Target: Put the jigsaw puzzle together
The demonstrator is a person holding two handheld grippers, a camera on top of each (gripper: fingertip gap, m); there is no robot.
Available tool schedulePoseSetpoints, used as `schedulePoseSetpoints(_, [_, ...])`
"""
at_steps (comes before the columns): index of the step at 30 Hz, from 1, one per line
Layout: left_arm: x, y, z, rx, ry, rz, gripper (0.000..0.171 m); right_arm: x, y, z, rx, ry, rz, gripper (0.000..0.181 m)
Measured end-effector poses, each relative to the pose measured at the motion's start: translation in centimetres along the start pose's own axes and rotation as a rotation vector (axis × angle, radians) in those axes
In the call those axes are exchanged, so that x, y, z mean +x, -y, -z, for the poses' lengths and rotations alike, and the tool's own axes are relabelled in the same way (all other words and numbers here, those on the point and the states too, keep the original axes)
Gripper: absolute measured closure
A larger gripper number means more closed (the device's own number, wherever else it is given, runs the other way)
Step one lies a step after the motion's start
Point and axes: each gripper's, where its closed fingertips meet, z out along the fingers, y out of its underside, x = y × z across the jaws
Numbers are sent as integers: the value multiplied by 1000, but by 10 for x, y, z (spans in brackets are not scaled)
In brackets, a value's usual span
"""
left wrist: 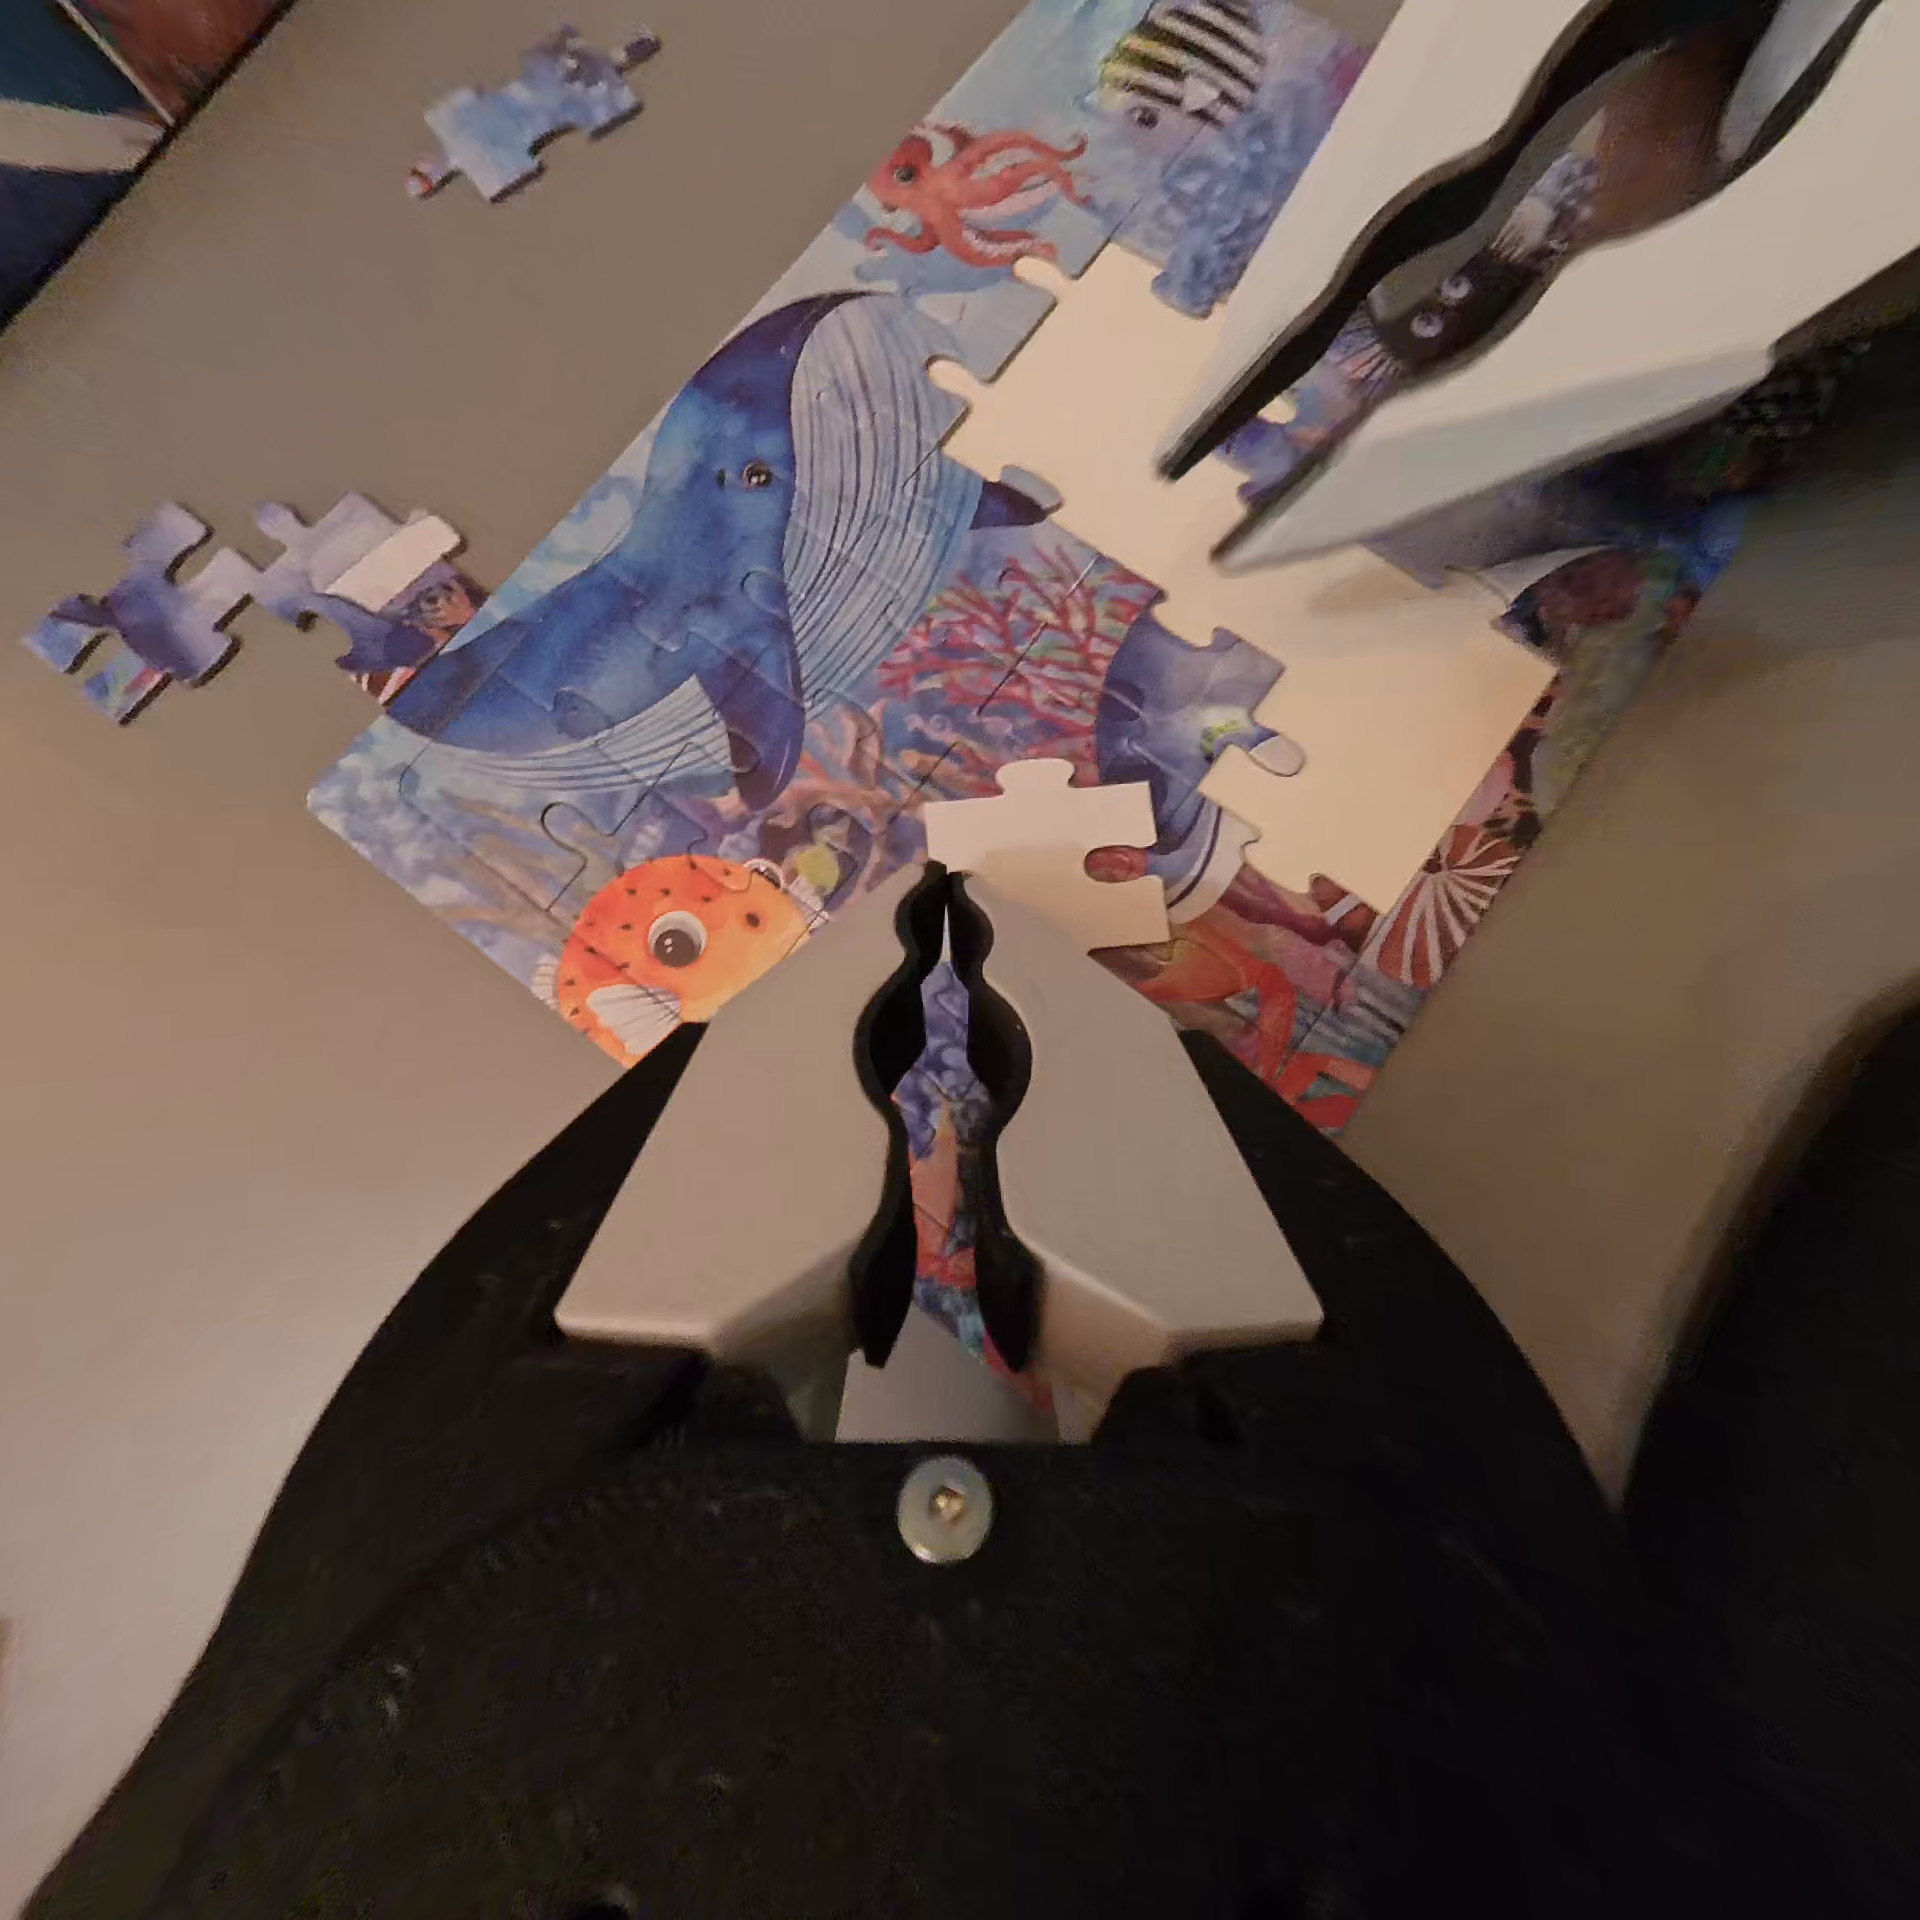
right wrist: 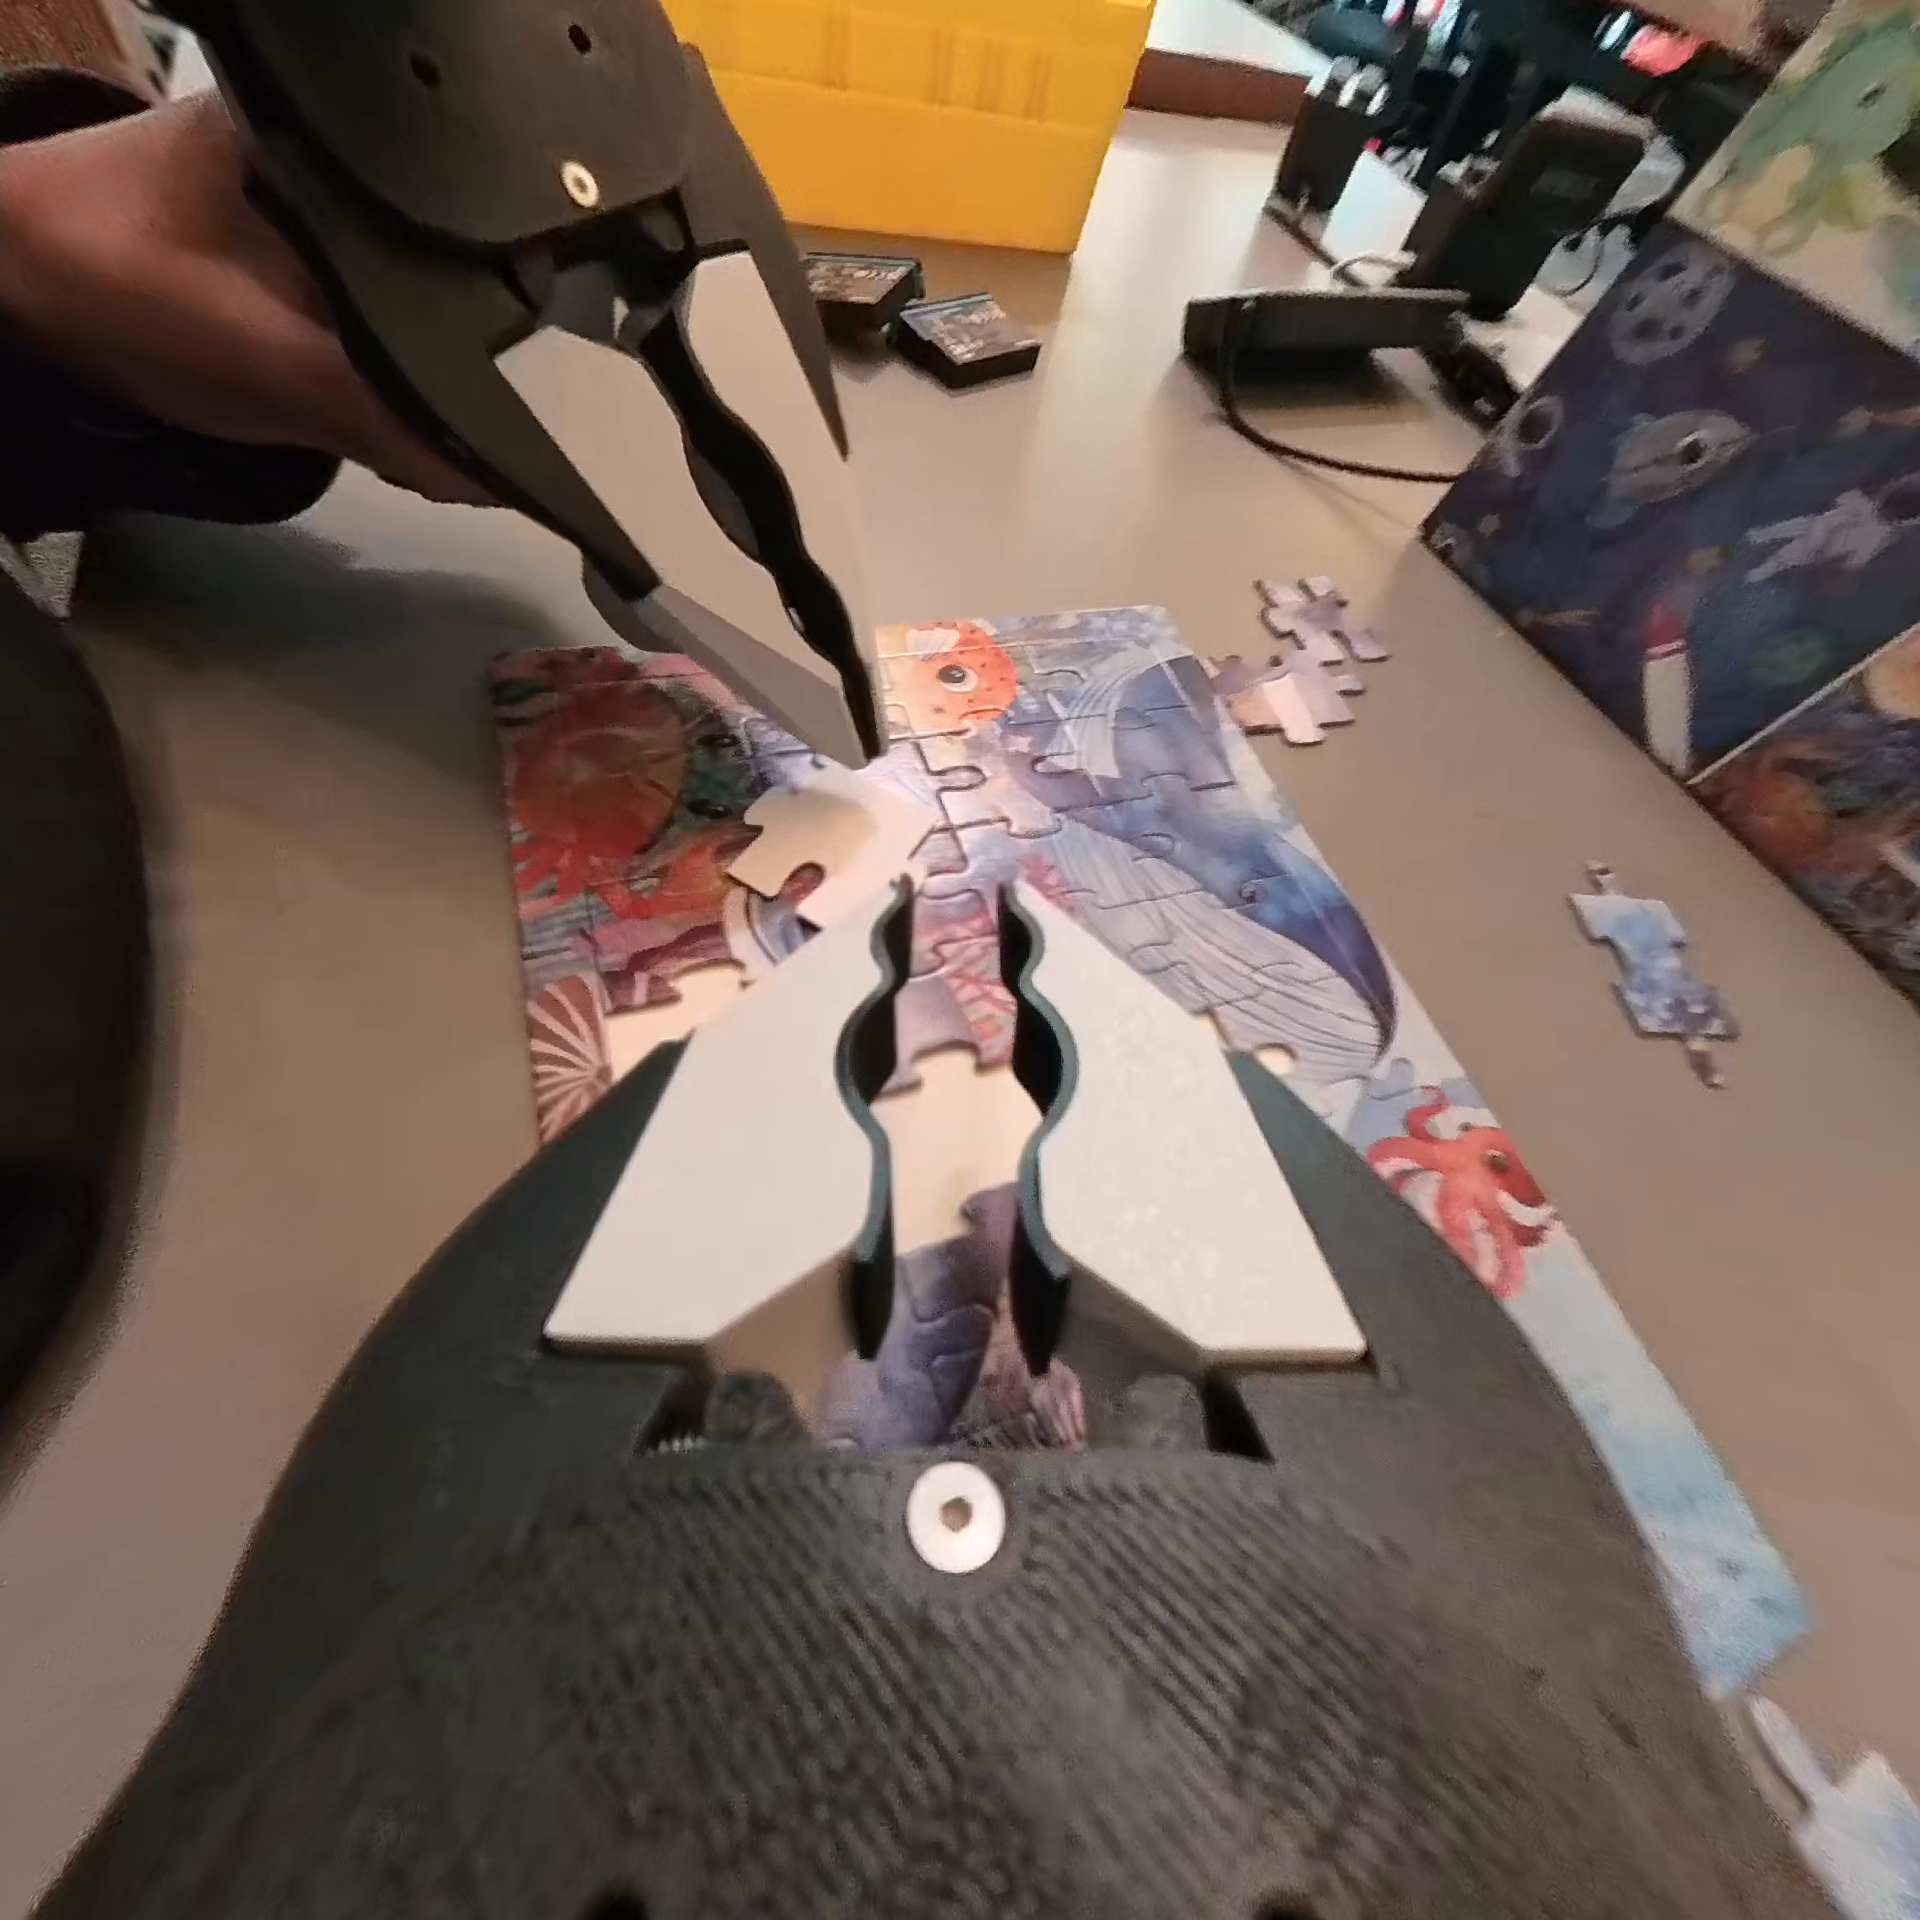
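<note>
Left claw (left wrist: 945, 871) pinches our face-down piece (left wrist: 1049, 862) over the puzzle (left wrist: 727, 623) mid-desk; right claw (right wrist: 954, 899) hovers open. Most is joined, we reckon; gaps and loose pieces (left wrist: 535, 109) remain.

No writing can be read in either view. The jigsaw puzzle (left wrist: 727, 623) and the picture boxes (right wrist: 1704, 499) at the tabletop's edge show only artwork. Two small dark packs (right wrist: 914, 312) near the yellow box (right wrist: 935, 125) may carry print, but it is too blurred to tell.
</note>
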Motion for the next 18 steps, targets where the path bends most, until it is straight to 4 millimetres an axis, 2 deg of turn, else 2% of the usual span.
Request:
schedulePoseSetpoints(4, [4,0,1,6,-26,14,168,-7,-7,-7,-60,30,-11,157])
schedulePoseSetpoints(6, [10,-3,-1,-5,-84,74,123,-7,-7,-7,-62,28,-8,157])
schedulePoseSetpoints(7, [14,-4,-1,-12,-118,109,108,-7,-7,-7,-59,29,-11,157])
schedulePoseSetpoints(9, [18,-5,-3,-16,-148,146,93,-7,-6,-6,-55,30,-16,157])
schedulePoseSetpoints(10, [17,-7,-4,-27,-128,138,91,-7,-6,-6,-53,29,-17,157])
schedulePoseSetpoints(12, [14,-11,-7,-51,-56,97,98,-7,-6,-6,-51,27,-15,158])
schedulePoseSetpoints(14, [13,-13,-7,-77,-10,48,111,-7,-6,-6,-51,25,-10,158])
schedulePoseSetpoints(15, [18,-11,-7,-74,-24,37,126,-7,-6,-6,-51,23,-8,158])
schedulePoseSetpoints(18, [19,-11,-7,-72,-31,23,126,-6,-5,-5,-50,21,-5,158])
